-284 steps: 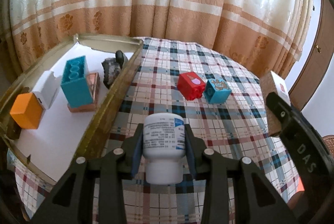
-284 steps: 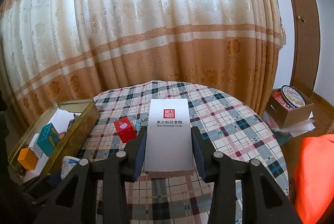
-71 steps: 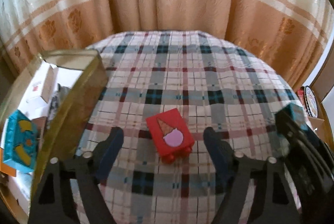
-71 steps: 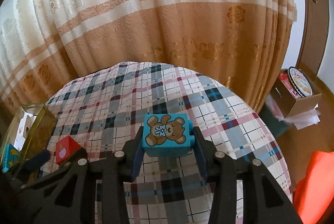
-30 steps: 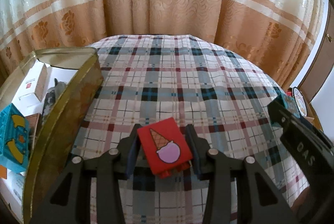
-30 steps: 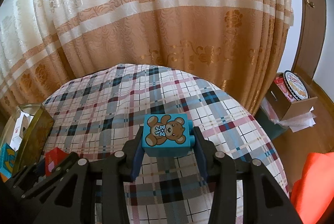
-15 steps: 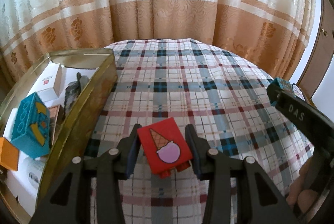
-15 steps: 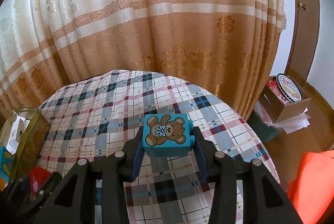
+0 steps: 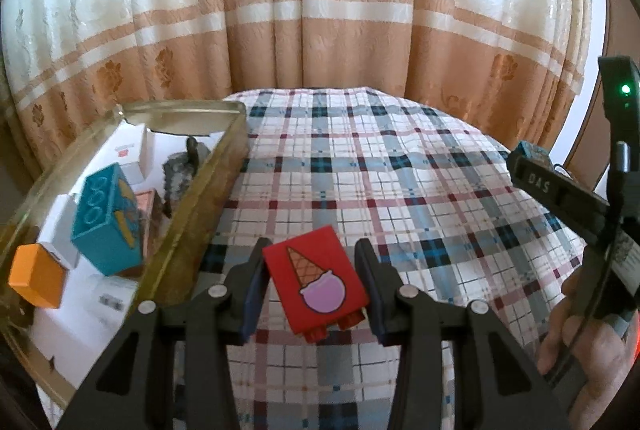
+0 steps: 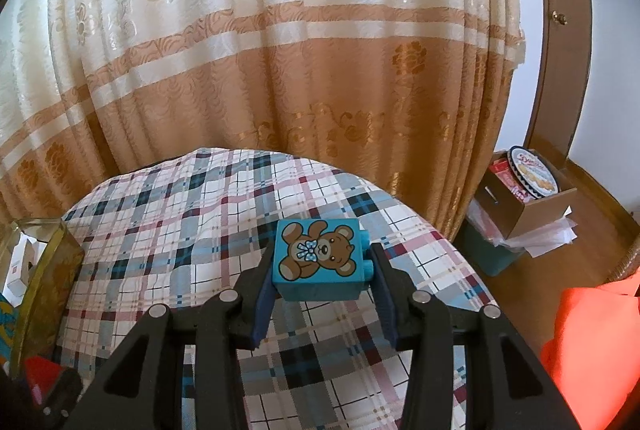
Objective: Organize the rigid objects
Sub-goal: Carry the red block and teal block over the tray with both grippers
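- Left gripper (image 9: 316, 284) clamps the red ice-cream block (image 9: 316, 288), raised right of the gold tin's rim (image 9: 192, 205); open plaid tablecloth (image 9: 400, 189) ahead.
- Right gripper (image 10: 320, 282) clamps the teddy-bear block (image 10: 318, 262) as before, now higher.

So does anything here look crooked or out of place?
Slightly. The red ice-cream block sits skewed between the left gripper fingers, picture upside down. In the gold tray, a teal block leans tilted. Nothing looks spilled or broken.
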